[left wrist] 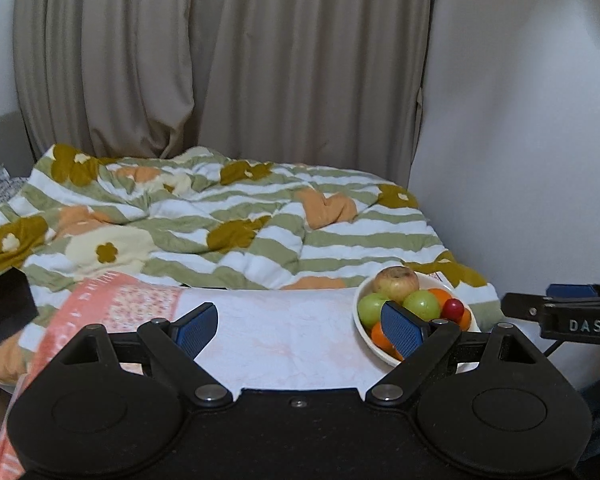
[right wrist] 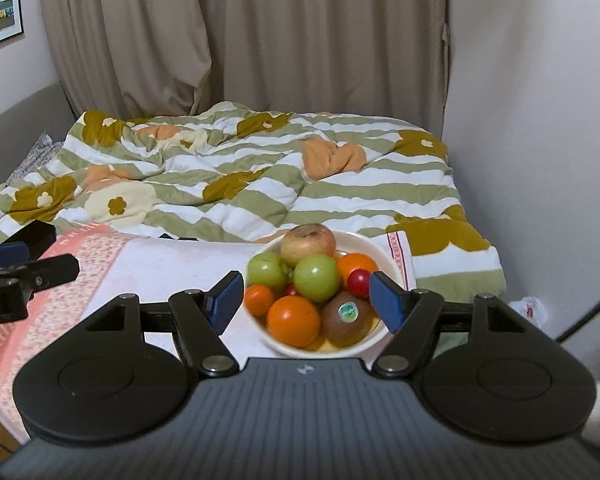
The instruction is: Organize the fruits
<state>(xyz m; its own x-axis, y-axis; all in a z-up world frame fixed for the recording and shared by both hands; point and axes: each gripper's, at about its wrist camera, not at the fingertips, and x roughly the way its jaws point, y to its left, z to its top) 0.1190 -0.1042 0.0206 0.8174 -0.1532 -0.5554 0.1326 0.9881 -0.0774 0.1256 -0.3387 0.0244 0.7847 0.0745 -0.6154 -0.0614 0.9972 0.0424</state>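
Indoors, on a pale cloth (right wrist: 172,264) over a bed: white bowl (right wrist: 364,246) heaped with green apples (right wrist: 315,277), oranges (right wrist: 293,320), a kiwi (right wrist: 346,315); right gripper (right wrist: 306,298) spread wide, hovering just before the bowl, pinching nothing; left gripper (left wrist: 300,330) likewise spread and unladen, bowl beside its right finger (left wrist: 403,330)

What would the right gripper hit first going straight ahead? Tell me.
Likely the fruit in the bowl: the open right gripper frames the large orange and kiwi nearest. Depth is uncertain.
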